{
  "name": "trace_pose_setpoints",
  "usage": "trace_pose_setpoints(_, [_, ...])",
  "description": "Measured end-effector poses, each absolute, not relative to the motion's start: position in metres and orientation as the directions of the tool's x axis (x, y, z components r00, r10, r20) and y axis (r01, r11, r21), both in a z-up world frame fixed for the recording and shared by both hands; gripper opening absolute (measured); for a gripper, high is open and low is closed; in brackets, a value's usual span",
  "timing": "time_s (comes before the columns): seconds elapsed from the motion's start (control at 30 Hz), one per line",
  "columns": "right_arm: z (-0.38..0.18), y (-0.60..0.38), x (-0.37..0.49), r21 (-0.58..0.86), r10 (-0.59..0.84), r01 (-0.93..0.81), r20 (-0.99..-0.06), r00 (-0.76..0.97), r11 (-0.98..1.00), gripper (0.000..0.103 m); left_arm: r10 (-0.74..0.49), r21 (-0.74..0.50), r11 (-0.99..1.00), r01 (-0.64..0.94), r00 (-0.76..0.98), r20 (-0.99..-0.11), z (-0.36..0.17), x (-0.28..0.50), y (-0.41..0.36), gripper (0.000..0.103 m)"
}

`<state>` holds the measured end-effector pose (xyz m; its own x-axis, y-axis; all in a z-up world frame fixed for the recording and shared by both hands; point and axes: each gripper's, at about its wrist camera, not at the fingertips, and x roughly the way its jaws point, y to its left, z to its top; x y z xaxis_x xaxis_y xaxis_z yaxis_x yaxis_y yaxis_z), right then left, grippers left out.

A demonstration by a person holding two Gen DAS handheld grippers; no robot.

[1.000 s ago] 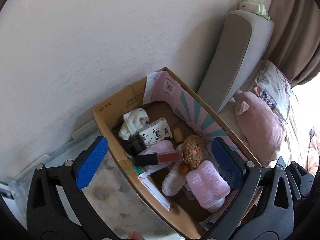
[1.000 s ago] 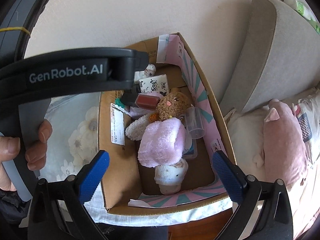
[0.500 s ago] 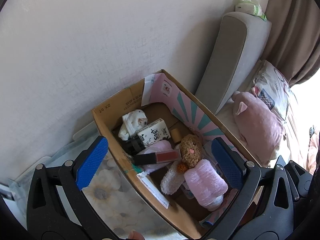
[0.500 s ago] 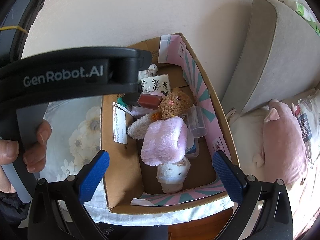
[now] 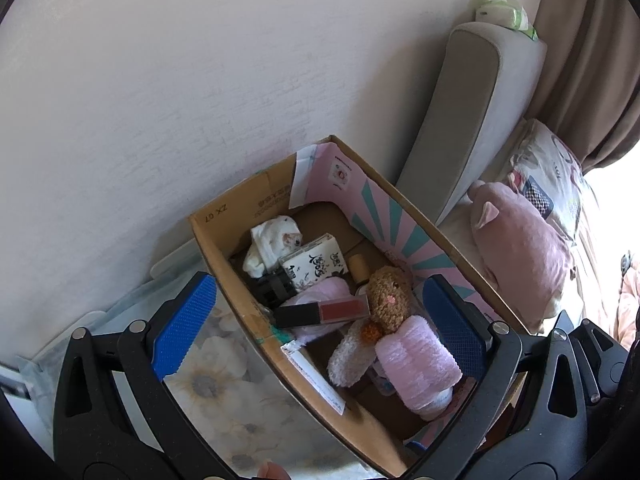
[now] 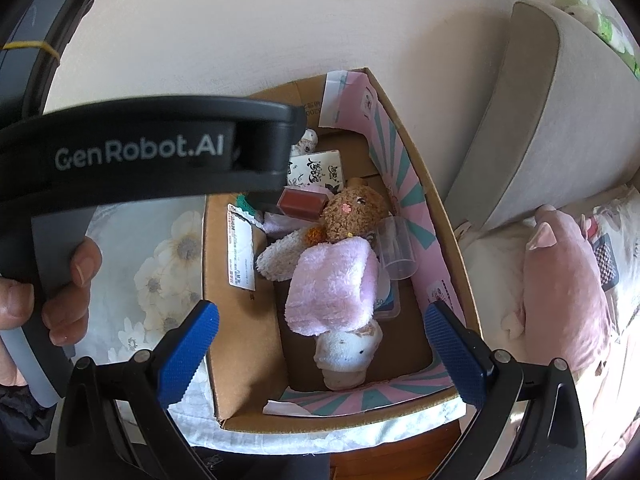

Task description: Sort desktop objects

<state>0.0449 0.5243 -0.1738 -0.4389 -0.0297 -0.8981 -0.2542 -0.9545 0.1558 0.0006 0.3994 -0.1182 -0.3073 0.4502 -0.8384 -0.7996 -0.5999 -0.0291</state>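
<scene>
Cardboard box (image 6: 244, 360) sits tight vs the wall (image 5: 200, 80), its far short edge right at it; sofa armrest (image 6: 532, 120) close along the pink-striped long side. Open room is mostly on the other long side, over the floral cloth (image 5: 224, 384), and straight above the box.

Left gripper (image 5: 320, 328) hangs over the box w/ blue pads spread wide, nothing between them: one pad over the cloth, the other over the striped wall. Right gripper (image 6: 318, 352) likewise wide apart & empty, above the near end of the box. In the right view the left tool's black body crosses the upper left, a hand (image 6: 52, 288) wrapped on its handle, blocking part of the box's far corner.

Beside the sofa: pink pig pillow (image 5: 524, 248), printed cushion behind it, curtain (image 5: 580, 60) at the far right.

Inside the box, piled: brown plush bear (image 6: 352, 210) near the middle, pink fluffy roll (image 6: 332, 284) resting partly on it, lip gloss tube (image 5: 324, 312) lying across toward the plain wall, tissue pack (image 5: 316, 262), white sock bundle (image 5: 272, 240) at the far end, clear cup (image 6: 396, 252) by the striped wall, another white sock (image 6: 344, 352) at the near end.
</scene>
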Motion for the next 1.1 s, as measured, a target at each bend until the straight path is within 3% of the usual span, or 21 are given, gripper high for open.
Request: trace_pose_setpoints(1.1, [-0.1746,0.5213,0.0417,0.090,0.035,-0.268,-0.902,-0.430,-0.959,0.103,0.449,-0.056,-0.601,-0.797,-0.279,-0.849,-0.1233,-0.0057,0.3937,0.103])
